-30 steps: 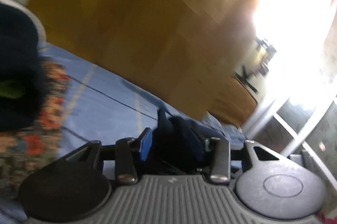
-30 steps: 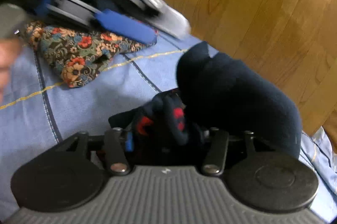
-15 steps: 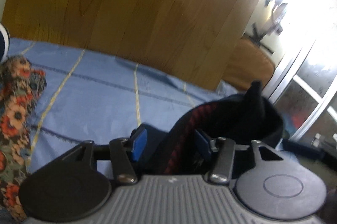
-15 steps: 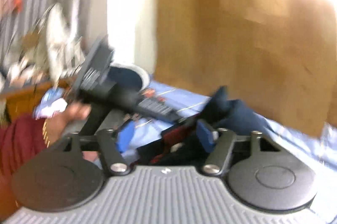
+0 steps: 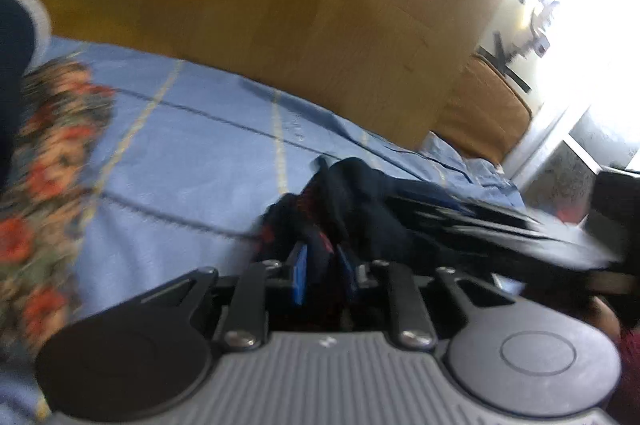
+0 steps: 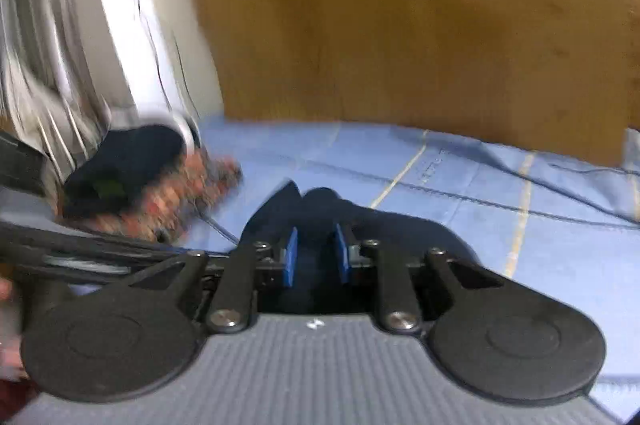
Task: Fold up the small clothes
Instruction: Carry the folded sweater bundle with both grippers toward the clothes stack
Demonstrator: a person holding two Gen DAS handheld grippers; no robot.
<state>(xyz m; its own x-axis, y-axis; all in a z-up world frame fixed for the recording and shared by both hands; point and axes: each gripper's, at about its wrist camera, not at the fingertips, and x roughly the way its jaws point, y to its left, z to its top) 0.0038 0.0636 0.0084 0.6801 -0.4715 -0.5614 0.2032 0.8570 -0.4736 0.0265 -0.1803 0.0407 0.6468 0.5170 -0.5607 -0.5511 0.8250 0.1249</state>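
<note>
Left wrist view: my left tool [image 5: 322, 275] has just closed on the dark garment [image 5: 360, 201], pinching its striped near end. My right tool [image 6: 314, 257] has been closing too, over the other end; the garment [image 6: 320, 203] lies across the bed [image 6: 520, 225] between them.

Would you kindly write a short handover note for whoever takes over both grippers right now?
Left gripper: jaws have just been closing, now pinching the dark navy garment with red trim.
Right gripper: jaws just closing too, navy cloth between its pads.
Garment lies bunched on the blue checked sheet; floral patterned cloth sits aside.
Done: both ends gripped. Left: fold it and lay it flat.
</note>
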